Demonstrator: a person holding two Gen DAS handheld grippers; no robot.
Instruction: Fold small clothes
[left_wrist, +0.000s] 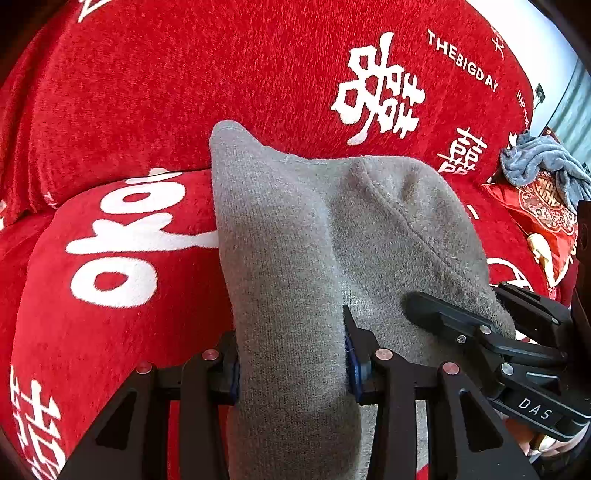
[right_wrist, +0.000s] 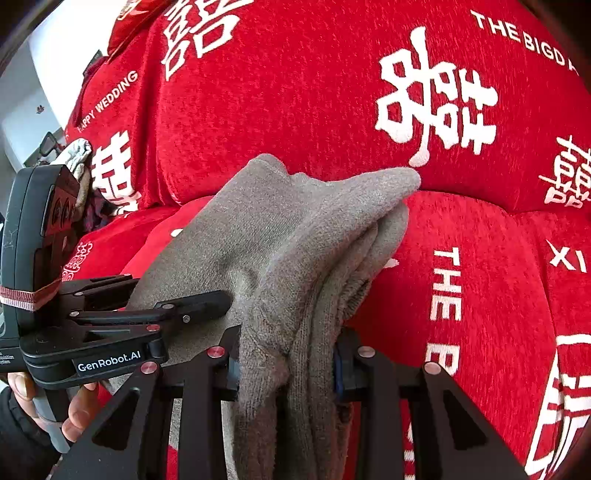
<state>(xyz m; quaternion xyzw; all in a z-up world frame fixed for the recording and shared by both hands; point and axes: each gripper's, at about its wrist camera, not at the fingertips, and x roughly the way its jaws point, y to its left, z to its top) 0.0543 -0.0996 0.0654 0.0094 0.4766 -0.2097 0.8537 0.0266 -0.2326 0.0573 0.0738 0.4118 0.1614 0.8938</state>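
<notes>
A grey knit garment (left_wrist: 295, 236), folded into thick layers, is held up over a red sofa. My left gripper (left_wrist: 291, 354) is shut on one end of it, with cloth filling the gap between the fingers. My right gripper (right_wrist: 288, 358) is shut on the other end, where several folded layers (right_wrist: 314, 236) bunch together. The right gripper also shows in the left wrist view (left_wrist: 480, 332) at the lower right, against the cloth. The left gripper shows in the right wrist view (right_wrist: 177, 310) at the lower left, touching the garment's edge.
The red sofa cover (left_wrist: 184, 92) with white characters fills both views; its seat cushion (right_wrist: 480, 295) lies below the garment. A blue-grey cloth (left_wrist: 546, 162) lies on a red cushion (left_wrist: 543, 210) at the far right. Another light cloth (right_wrist: 75, 158) lies at the sofa's left end.
</notes>
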